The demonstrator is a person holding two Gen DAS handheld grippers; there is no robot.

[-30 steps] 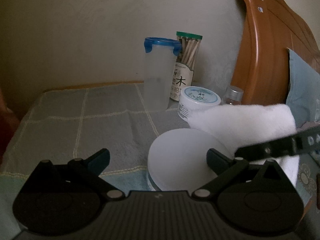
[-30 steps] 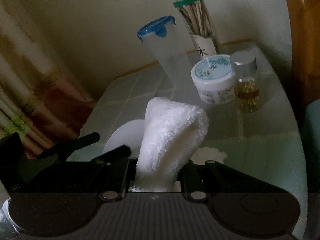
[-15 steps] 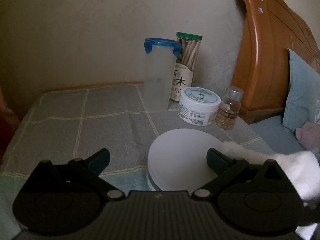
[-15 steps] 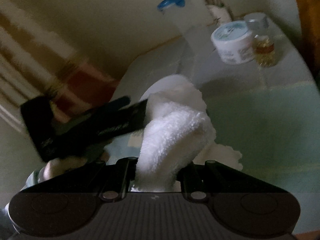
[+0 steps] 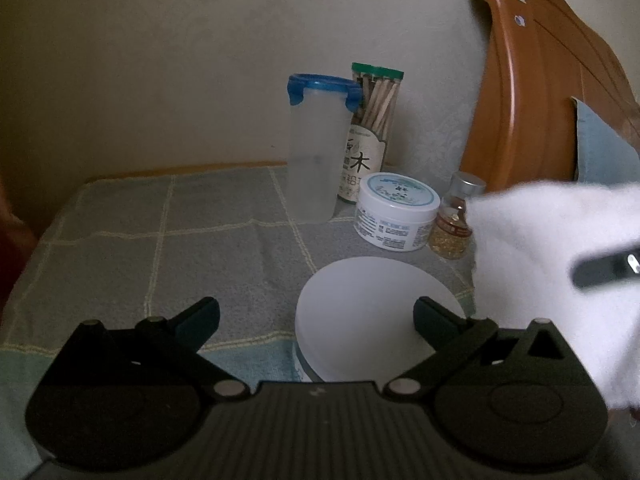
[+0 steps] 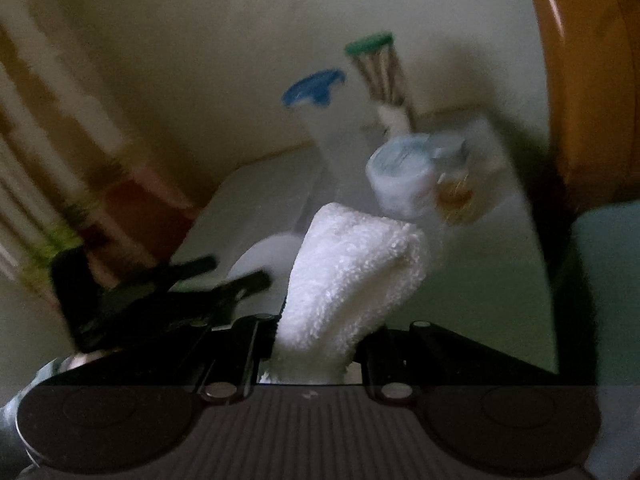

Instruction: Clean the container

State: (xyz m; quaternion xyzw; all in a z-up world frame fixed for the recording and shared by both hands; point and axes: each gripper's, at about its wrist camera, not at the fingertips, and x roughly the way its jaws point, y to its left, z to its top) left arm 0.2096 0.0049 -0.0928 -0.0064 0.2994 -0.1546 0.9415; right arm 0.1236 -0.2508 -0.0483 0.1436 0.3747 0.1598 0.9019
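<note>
Fluffy white terry cloth (image 6: pixel 352 272) pinched in right claw (image 6: pixel 316 360), round frosted lid (image 5: pixel 376 316)

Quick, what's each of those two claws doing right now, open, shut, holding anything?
Left gripper: open, its fingers either side of the round white lid, not pressing it.
Right gripper: shut on the white towel.

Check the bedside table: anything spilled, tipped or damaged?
Nothing stands out. The tall blue-lidded container, pencil tube, white jar and small bottle all stand upright on the checked cloth; no spill visible.
</note>
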